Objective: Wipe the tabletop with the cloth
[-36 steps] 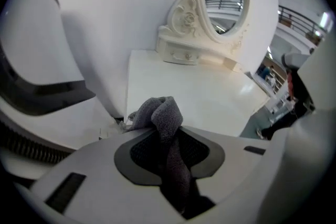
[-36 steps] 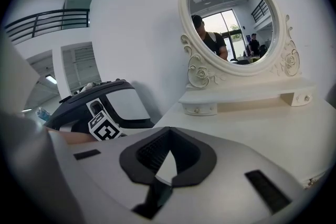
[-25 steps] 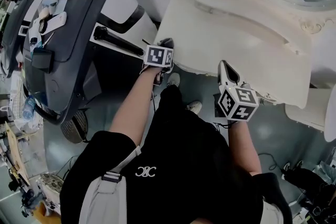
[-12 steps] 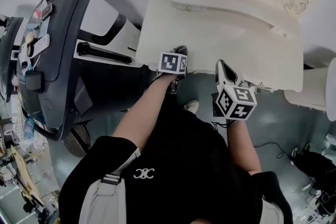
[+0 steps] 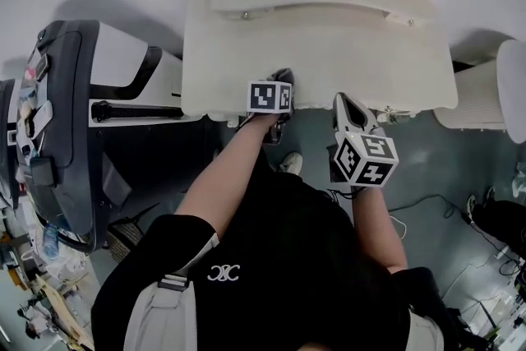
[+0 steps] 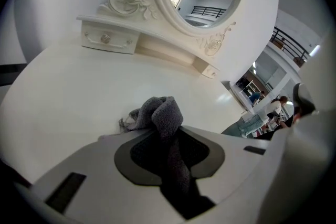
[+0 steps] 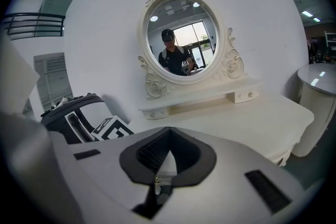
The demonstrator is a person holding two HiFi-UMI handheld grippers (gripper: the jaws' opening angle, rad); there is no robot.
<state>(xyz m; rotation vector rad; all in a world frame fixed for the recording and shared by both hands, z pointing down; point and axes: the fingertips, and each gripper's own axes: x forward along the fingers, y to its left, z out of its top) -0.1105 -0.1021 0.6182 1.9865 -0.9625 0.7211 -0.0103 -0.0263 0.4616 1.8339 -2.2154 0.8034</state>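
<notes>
A white dressing table fills the top of the head view. My left gripper rests at its front edge, shut on a dark grey cloth. In the left gripper view the cloth bunches out between the jaws of the left gripper and touches the white tabletop. My right gripper hangs just off the table's front edge, over the floor. Seen in its own view, the right gripper has its jaws together with nothing between them, pointing at the tabletop.
An oval mirror in a carved frame stands on a small drawer shelf at the table's back. A black and white machine is at the left. A round white stool stands at the right. Cables lie on the floor.
The table has come to the middle of the head view. My left gripper has moved with the cloth from the table's left corner onto its front edge. The right gripper has kept its place.
</notes>
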